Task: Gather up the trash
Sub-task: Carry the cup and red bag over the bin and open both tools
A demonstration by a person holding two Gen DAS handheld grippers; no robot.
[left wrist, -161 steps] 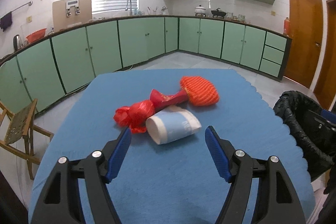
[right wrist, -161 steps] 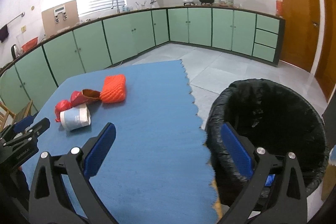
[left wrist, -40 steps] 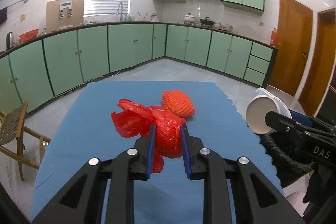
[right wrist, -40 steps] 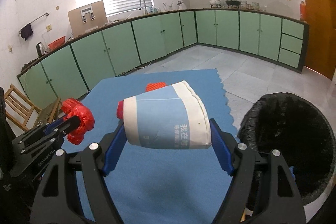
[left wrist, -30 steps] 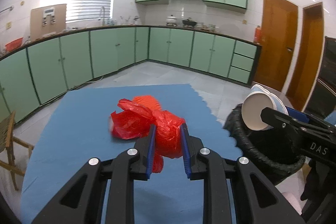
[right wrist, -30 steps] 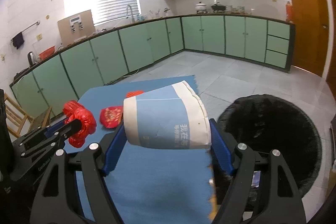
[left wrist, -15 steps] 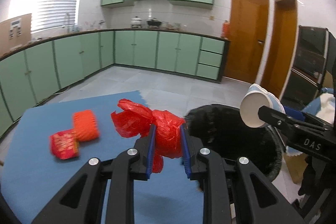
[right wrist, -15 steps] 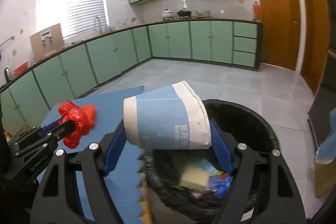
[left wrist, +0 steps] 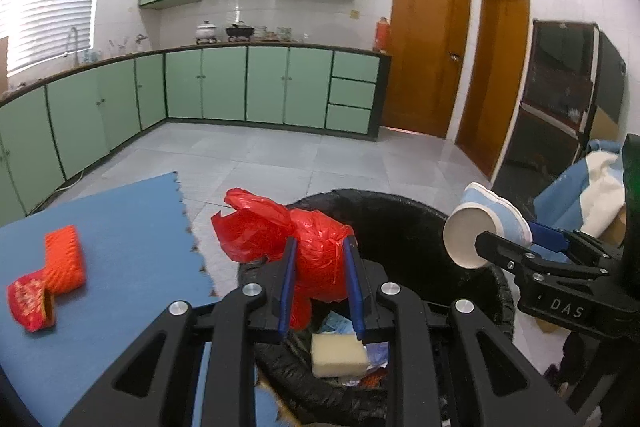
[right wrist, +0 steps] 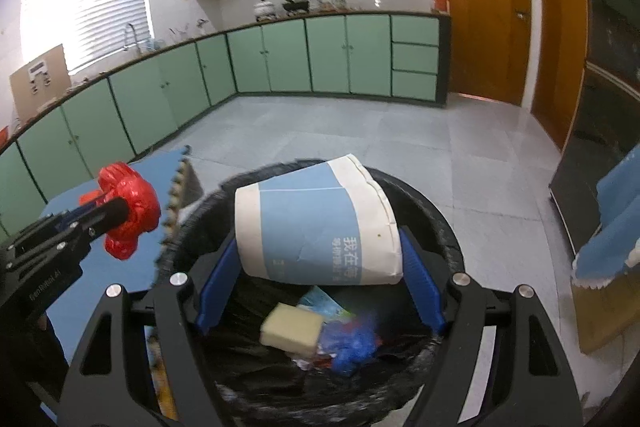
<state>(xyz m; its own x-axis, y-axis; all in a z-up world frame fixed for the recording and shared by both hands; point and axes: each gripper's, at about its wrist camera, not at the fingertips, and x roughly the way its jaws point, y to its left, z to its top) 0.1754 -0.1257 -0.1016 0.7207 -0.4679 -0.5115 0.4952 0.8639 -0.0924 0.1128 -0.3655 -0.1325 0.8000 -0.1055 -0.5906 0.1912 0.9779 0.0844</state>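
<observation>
The crumpled red plastic bag (left wrist: 308,247) is pinched between the blue pads of the left hand-held gripper (left wrist: 318,279), and it hangs over the near rim of the round bin lined with a black plastic bag (left wrist: 404,203). The white and blue paper cup (right wrist: 316,223), lying on its side, is clamped across its body by the right hand-held gripper (right wrist: 320,281), whose jaws stand wide around it; the cup is now directly above the open mouth of the bin.

A second ago both pieces were over the blue foam mat covering the counter (left wrist: 120,227); since then both hands have swung to the right and a little down, so the bin has come under them. I judge that the carrying is finished and only the release is left for these two pieces.

Inside the bin a pale yellow sponge block (right wrist: 292,331) and some blue and coloured wrappers already lie, with free room above them. The cup is well inside the rim, but the red bag sits close to the rim edge next to the mat's zigzag border, so it may catch there. On the mat an orange foam net sleeve (left wrist: 64,259) and a red printed snack packet (left wrist: 30,301) lie touching each other, not yet collected.
</observation>
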